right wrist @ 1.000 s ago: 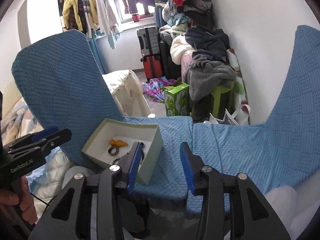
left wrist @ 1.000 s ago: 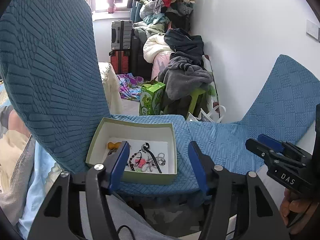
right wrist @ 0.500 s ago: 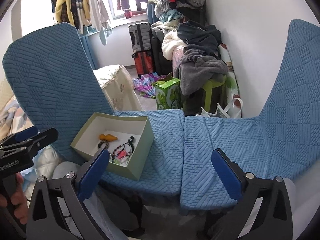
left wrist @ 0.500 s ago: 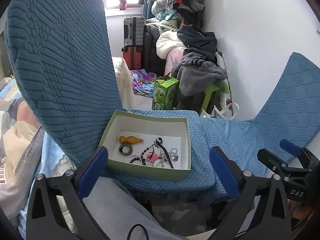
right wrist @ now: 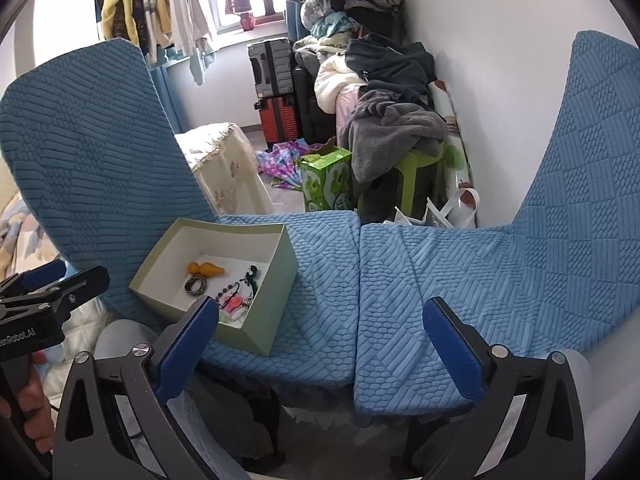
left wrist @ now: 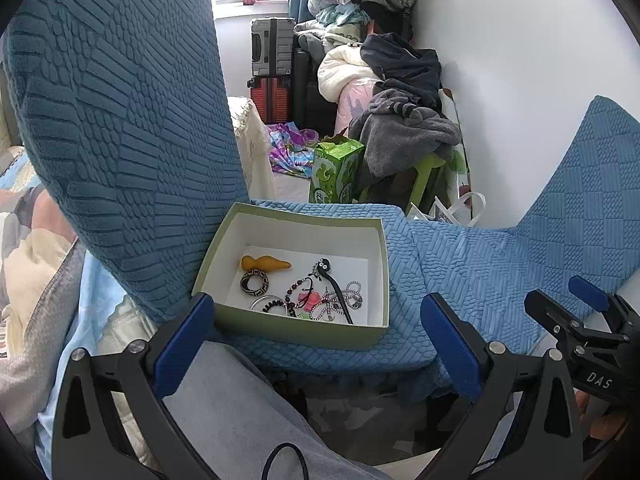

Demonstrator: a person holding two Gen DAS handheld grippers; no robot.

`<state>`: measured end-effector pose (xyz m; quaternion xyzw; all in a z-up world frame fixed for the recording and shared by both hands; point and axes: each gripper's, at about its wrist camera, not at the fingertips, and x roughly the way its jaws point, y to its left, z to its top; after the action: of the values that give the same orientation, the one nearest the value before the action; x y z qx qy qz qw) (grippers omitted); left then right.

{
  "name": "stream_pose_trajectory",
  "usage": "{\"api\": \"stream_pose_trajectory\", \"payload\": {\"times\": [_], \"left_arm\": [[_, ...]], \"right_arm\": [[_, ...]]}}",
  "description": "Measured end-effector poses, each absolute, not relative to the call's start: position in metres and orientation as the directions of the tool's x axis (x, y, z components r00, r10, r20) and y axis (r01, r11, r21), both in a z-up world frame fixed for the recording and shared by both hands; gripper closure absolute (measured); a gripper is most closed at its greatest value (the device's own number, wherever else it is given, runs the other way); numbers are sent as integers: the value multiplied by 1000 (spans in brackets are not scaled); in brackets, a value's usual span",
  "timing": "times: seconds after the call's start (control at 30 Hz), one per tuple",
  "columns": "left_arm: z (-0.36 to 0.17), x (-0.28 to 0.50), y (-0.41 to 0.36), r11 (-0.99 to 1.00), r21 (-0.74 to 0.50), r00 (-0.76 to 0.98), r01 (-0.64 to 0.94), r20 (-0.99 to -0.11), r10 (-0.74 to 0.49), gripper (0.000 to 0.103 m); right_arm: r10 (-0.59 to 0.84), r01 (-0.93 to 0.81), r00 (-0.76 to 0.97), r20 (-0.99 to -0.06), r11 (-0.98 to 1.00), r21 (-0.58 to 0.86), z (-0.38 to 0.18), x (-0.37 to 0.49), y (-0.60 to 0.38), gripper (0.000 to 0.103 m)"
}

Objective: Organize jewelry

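Left tool [left wrist: 316, 344]: blue-padded fingers spread wide apart, nothing between them, hanging low over a grey-clad lap. Right tool [right wrist: 316, 346]: likewise wide apart and holding nothing, over the front edge of the seat cushions.

Just beyond the left tool: green box [left wrist: 372, 272], white-lined, lid off, sitting on the left blue cushion [left wrist: 404, 248] near its front edge and hard against the upright blue backrest [left wrist: 120, 120]. From the right wrist view the same box [right wrist: 280, 276] lies ahead and left of the right tool.

Jewelry inside, loose on the white floor: orange gourd-shaped piece [left wrist: 264, 263] toward the back; dark patterned ring [left wrist: 253, 281] just in front of it; silver bangle [left wrist: 269, 304] at the near wall; beaded strands with a pink piece [left wrist: 310, 298] tangled in the middle; black hair stick [left wrist: 334, 286] laid diagonally across the tangle.

Right seat cushion [right wrist: 460, 272] bare.

Farther: green carton [left wrist: 336, 172] on the floor, grey garment heap [left wrist: 404, 136] over a green stool, suitcases [left wrist: 272, 64] below the window.
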<state>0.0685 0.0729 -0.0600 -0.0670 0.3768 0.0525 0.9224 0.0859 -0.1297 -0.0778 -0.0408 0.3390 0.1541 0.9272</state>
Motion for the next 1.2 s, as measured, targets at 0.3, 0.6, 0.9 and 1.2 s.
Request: {"api": "stream_pose_trajectory", "payload": {"times": [0.3,0.6,0.9,1.2], "left_arm": [[-60,69,74,986,-87,711,-141,-702,40,1],[-61,72,74,986,-84,707,-146,-706,45,1],[-66,75,75,987,-87,691,-132,-722,29,1],[-64,78,78,987,-111,688,-117,-725,1,1]], "right_arm": [[243,-295,716,-655,955,32,-80,89,-131,0],[243,-292,719,-651,956,34,-80,86,-132,0],[242,-287,719,-651,957,38,-79,87,-133,0],[236,-284,720,-653,958,33,-80,87,-133,0]]}}
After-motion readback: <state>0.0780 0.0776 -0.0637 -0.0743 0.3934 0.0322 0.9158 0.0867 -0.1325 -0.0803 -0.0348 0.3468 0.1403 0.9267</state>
